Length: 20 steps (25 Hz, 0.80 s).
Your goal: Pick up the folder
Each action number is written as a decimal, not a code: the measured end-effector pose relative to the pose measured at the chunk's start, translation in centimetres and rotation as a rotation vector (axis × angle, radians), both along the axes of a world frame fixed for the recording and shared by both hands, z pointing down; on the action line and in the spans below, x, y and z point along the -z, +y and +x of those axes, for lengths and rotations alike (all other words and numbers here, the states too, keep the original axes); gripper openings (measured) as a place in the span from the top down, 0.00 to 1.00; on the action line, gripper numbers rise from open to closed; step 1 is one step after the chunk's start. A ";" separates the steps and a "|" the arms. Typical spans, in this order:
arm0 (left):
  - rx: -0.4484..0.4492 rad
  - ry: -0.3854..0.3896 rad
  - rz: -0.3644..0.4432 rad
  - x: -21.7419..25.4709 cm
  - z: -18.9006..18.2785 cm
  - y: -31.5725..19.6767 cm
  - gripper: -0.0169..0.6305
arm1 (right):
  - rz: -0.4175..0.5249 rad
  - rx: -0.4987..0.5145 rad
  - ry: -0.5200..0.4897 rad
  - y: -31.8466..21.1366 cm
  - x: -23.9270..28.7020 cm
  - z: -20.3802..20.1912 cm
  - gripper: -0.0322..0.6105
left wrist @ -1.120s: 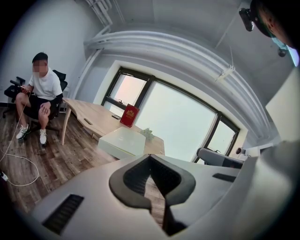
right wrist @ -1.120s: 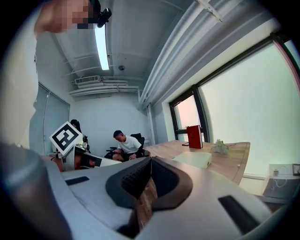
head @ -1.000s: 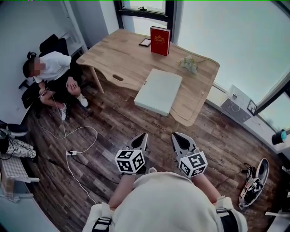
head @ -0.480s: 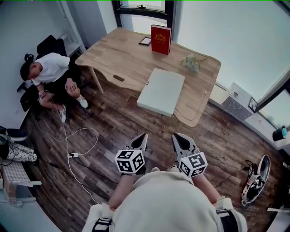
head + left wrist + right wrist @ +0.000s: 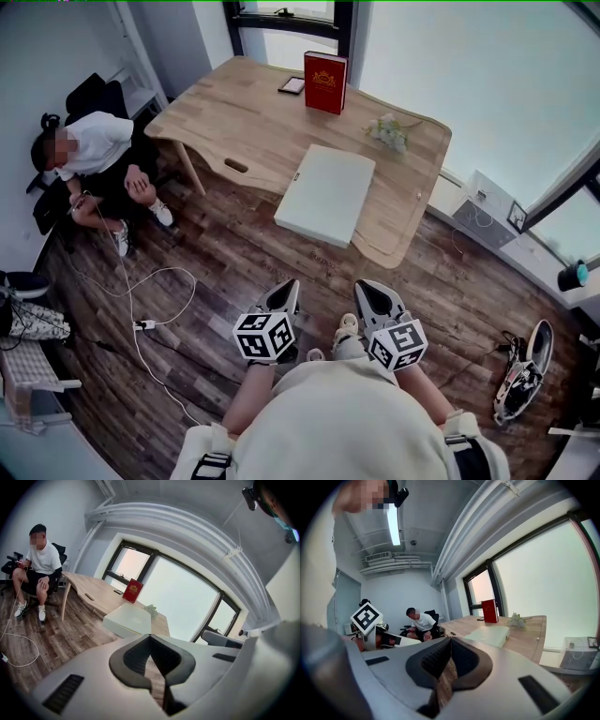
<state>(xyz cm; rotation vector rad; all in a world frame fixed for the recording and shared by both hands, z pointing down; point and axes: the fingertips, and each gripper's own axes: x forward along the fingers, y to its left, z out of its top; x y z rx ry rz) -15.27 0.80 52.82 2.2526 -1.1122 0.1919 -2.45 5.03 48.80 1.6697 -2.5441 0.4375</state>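
Approach first: keep clear of seated person [image 5: 92, 150] and floor cable [image 5: 155, 281] at left. Left gripper [image 5: 284, 292], lower centre: jaws pressed together, empty; open before arriving. White folder [image 5: 328, 192] mid-frame, apparently jutting past the desk [image 5: 225, 103] near edge; aim for that free edge. Right gripper [image 5: 373, 292] likewise closed, empty.

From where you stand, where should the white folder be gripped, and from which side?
Likely the near edge of the folder, from the floor side: it lies flat and that edge seems to overhang the table, leaving room for a jaw below.
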 end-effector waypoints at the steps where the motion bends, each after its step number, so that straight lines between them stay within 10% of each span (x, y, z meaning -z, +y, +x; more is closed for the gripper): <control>1: 0.003 0.001 -0.003 -0.1 0.2 -0.3 0.94 | -0.004 0.000 -0.001 -0.2 -0.1 0.3 0.92; 20: 0.076 -0.002 -0.031 -0.9 5.1 -8.7 0.94 | 0.030 0.108 -0.048 -11.2 0.4 5.1 0.92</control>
